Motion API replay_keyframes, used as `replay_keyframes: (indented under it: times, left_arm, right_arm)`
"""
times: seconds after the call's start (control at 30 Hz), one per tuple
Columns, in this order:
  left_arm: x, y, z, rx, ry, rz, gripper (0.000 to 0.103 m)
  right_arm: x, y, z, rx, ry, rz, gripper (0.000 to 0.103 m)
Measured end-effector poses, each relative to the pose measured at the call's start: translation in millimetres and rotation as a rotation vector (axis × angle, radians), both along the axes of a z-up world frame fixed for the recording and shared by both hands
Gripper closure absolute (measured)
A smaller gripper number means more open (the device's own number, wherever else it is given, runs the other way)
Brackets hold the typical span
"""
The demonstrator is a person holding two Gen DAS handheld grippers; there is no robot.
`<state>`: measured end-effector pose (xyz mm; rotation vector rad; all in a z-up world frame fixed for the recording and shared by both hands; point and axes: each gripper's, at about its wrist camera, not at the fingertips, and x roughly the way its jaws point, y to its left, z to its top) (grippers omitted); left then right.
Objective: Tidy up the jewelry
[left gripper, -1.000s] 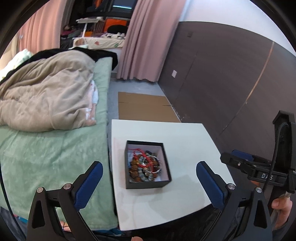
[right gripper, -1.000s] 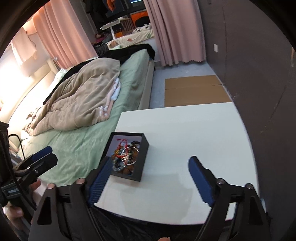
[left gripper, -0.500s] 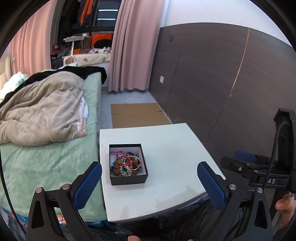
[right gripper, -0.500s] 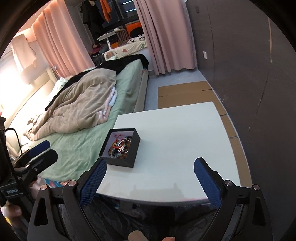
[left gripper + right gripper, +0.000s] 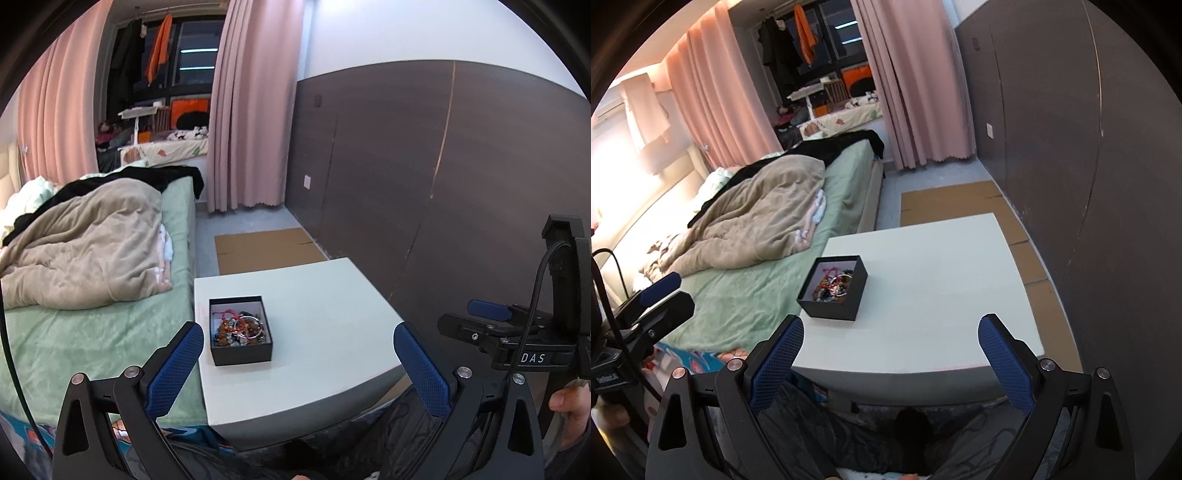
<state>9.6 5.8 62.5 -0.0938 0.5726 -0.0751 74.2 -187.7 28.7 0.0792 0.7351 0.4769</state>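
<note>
Both sets of fingers stand wide apart and hold nothing: the left gripper [image 5: 298, 365] and right gripper [image 5: 891, 360] hover short of the counter [image 5: 332, 302], well back from the black box [image 5: 240, 330]. Approach from above, one gripper steadying the box wall, since the jewelry [image 5: 833, 284] inside lies in a tangled heap of red cord, beads and a ring-like bangle.

I'm looking into a home bedroom: a bed [image 5: 110, 325] with green sheets and a rumpled beige blanket [image 5: 85, 243], pink floor-length curtains [image 5: 251, 110], clothes hanging at the window [image 5: 147, 55], and a low white table [image 5: 325, 295] beside the bed.
</note>
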Motion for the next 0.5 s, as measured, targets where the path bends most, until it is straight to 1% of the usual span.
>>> replay_keyframes:
  times: [0.13,0.5]
  left_arm:
    - [-17,-4,5,0.012,-0.028,0.011,0.000]
    - [-46,-4,1,0.017,-0.059,0.019,0.000]
  right_arm:
    - [-17,-5,6,-0.009,-0.039,0.003,0.007]
    - [-47,-19,8,0.011,-0.084,-0.009,0.007]
